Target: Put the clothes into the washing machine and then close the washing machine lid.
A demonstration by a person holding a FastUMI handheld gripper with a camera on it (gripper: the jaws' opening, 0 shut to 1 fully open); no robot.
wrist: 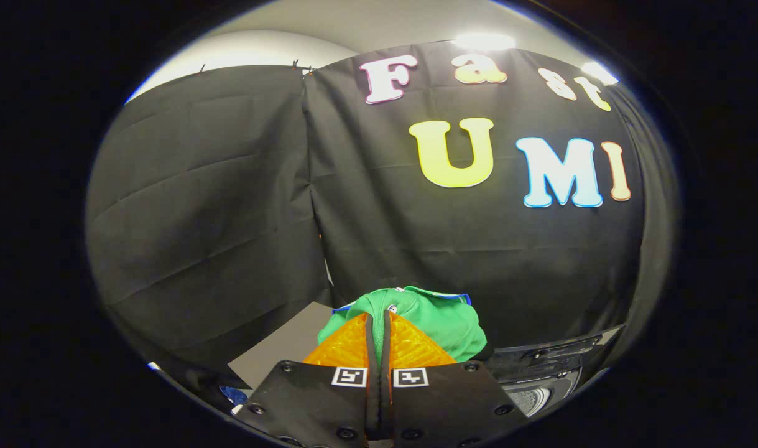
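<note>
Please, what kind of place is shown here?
Probably a recording booth set up for a laundry chore. Black cloth hangs as the wall, a dark appliance, likely the washing machine, sits below it, and the gripper has its fingers shut on a green garment.

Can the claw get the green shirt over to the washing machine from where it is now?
Probably yes. The claw is shut on the green shirt, lifted in front of the booth's black cloth. The washing machine lies just below and beside the fingers, nothing visibly between, though its opening is barely visible.
</note>
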